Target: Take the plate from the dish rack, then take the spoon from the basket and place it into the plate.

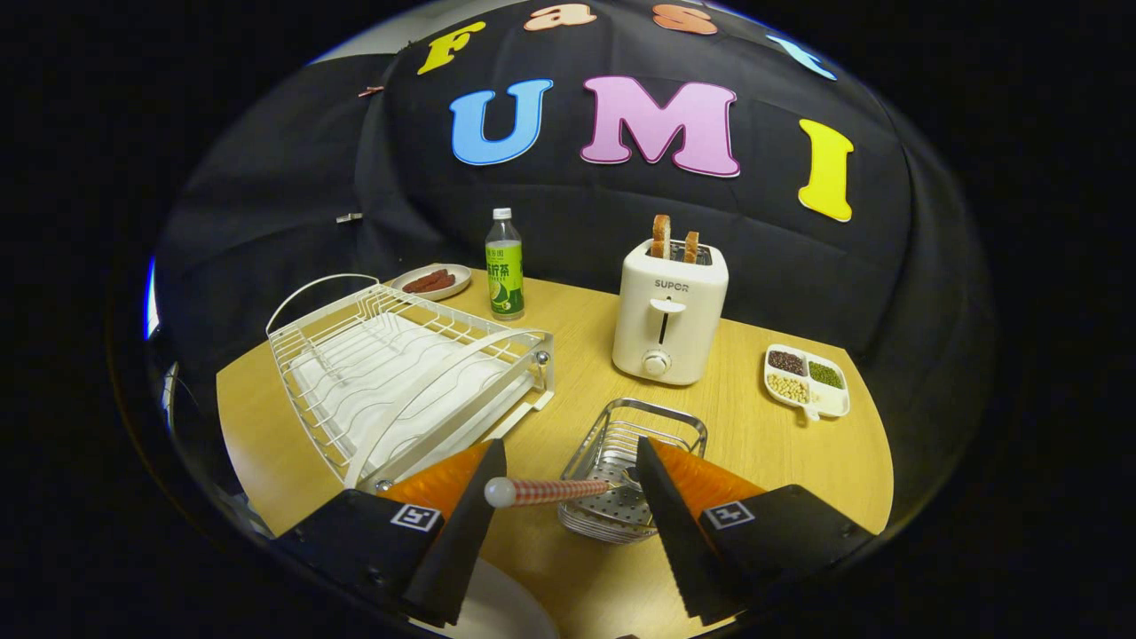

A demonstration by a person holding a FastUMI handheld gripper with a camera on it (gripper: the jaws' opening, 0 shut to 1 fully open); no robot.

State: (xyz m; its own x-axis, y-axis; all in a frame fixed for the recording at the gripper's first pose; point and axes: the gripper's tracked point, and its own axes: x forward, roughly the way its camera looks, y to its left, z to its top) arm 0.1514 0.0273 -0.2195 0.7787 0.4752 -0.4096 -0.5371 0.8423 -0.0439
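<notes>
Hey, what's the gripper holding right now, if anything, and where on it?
Nothing is clamped. The gripper is open; the spoon lies across the gap between its fingers, bowl end towards the basket.

Toaster (669,315): brand name "SUPOR" was printed on its front face, above the lever slot. Green tea bottle (504,266): its label carried characters too small to read. Tongs (562,491): each finger's housing bore a square black-and-white coded marker, no legible text.

hand-held gripper (562,491) | black bodies | square b/w markers | serrated fingers
</notes>
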